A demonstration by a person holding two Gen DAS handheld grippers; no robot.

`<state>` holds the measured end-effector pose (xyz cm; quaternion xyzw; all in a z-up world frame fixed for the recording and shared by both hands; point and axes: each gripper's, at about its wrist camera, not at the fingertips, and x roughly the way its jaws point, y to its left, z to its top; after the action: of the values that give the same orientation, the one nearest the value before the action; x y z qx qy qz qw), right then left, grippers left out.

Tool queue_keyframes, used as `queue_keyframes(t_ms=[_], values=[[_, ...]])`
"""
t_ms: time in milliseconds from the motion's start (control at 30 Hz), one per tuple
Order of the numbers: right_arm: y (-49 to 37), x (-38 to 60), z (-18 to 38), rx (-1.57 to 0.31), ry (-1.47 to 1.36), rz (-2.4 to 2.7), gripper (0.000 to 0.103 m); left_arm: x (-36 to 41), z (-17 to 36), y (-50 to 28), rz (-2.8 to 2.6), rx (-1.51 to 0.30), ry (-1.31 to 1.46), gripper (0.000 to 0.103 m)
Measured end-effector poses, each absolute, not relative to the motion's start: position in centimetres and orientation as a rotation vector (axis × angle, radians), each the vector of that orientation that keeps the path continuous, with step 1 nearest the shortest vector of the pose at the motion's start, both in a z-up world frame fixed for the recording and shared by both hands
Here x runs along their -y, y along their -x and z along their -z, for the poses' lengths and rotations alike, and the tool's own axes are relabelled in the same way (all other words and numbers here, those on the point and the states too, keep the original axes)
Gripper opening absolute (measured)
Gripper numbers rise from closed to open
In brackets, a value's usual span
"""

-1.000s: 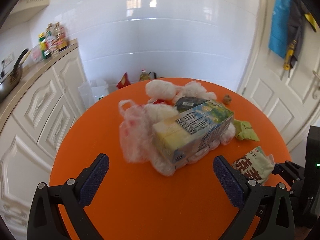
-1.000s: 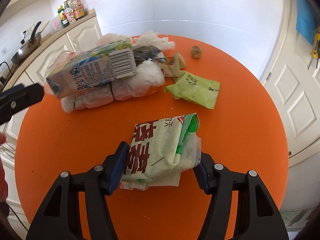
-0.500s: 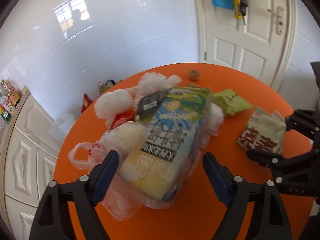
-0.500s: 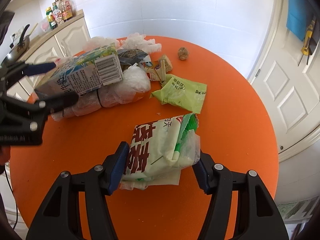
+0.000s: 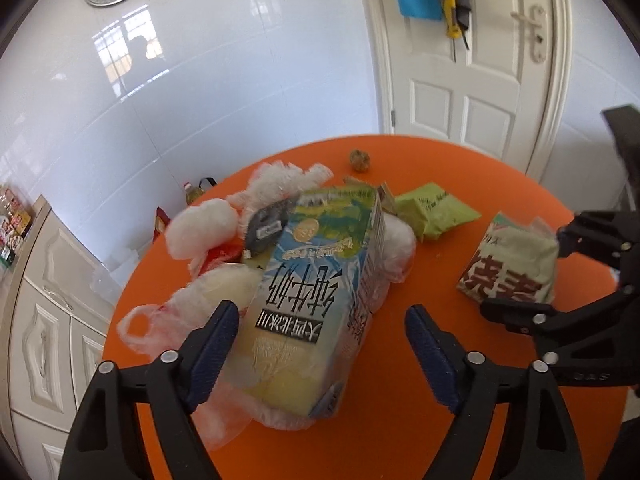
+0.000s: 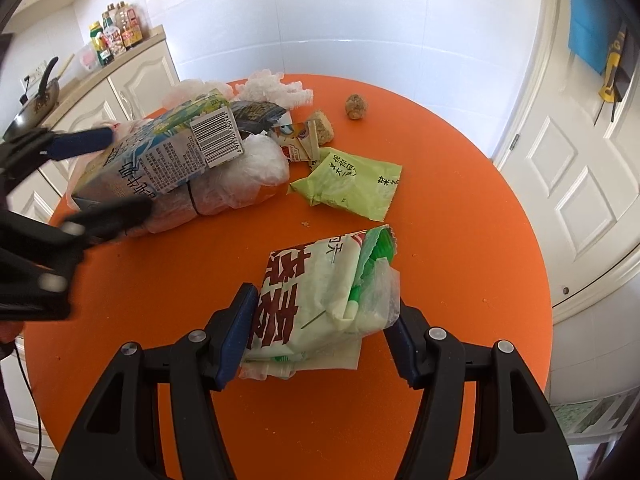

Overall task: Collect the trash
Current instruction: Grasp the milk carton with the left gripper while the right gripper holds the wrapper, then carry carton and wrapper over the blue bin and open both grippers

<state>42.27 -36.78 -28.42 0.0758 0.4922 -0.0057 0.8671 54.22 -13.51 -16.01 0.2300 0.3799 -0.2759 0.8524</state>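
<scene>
Left gripper (image 5: 320, 332) straddling the near end of the milk carton (image 5: 316, 284), jaws just been closing in, left pad right up against the carton side, right pad clearly off it with orange showing in the gap, so not clamped yet. Carton lying on a lumpy clear plastic bag (image 5: 208, 304) stuffed with white scraps, around 9 o'clock on the round orange table (image 6: 460, 240) seen from the right wrist camera. Right gripper (image 6: 320, 328) clenched on the white snack packet (image 6: 320, 300) with big red characters, both pads pressed into its sides, near 6 o'clock. Green wrapper (image 6: 352, 184) flat near the middle, small brown lump (image 6: 355, 106) out at 12 o'clock, torn wrapper and a brown crumbly chunk (image 6: 322, 131) just beside the carton's barcode end
</scene>
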Motion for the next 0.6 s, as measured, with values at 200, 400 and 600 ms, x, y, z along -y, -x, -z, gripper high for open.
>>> queue_keyframes(t_ms=[200, 400, 600], values=[[-41.7, 37.7, 28.2, -1.02, -0.174, 0.014, 0.062, 15.0, 16.7, -53.3, 0.692, -0.85, -0.437, 0.047], [-40.6, 39.3, 27.7, -0.997, -0.215, 0.028, 0.062, 15.5, 17.3, -51.7, 0.684, -0.846, -0.359, 0.046], [-39.1, 41.5, 26.3, -0.95, -0.265, 0.038, 0.062, 16.3, 15.7, -49.6, 0.662, -0.793, -0.262, 0.046]])
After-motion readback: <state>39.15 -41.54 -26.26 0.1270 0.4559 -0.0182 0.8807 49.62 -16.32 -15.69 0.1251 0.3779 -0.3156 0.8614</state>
